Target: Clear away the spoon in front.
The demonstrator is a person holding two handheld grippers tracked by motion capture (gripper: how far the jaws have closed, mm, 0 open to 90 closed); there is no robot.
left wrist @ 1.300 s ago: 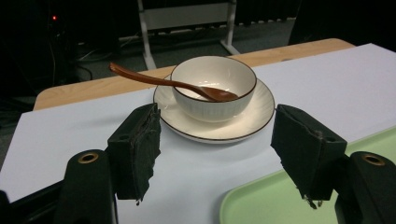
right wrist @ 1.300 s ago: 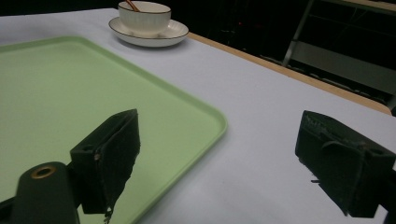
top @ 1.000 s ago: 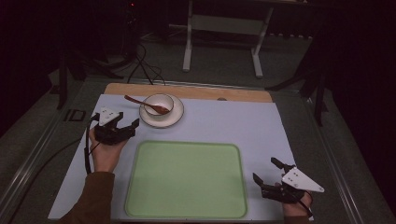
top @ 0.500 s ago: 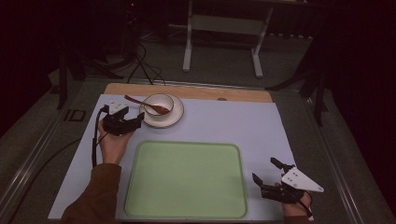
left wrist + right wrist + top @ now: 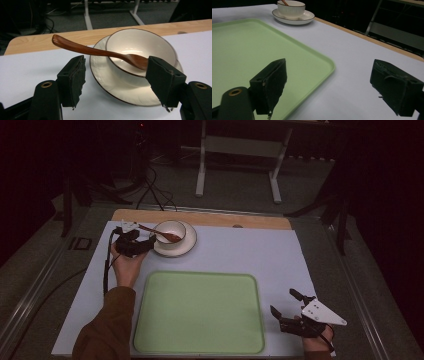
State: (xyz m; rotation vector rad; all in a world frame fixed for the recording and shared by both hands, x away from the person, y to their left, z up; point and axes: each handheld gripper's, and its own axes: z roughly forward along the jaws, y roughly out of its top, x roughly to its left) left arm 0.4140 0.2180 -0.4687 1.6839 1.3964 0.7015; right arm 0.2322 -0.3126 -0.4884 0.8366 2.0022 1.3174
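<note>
Left tool [image 5: 113,82], jaws wide & empty at upper left, flanks spoon [image 5: 100,52] on bowl [image 5: 141,50]; closing off-centre could flip spoon out; right tool [image 5: 337,85] released.

In the left gripper view, the right jaw of the left claw [image 5: 115,82] covers the tip of the wooden spoon [image 5: 100,52] and part of the bowl [image 5: 140,47], and the near rim of the saucer [image 5: 117,90] runs behind it. In the right gripper view, the green tray [image 5: 262,47] is cut off by the left and bottom edges, and little more than a short piece of the spoon's handle shows above the bowl's rim. In the high view, the right hand [image 5: 320,342] is cut off by the bottom edge
</note>
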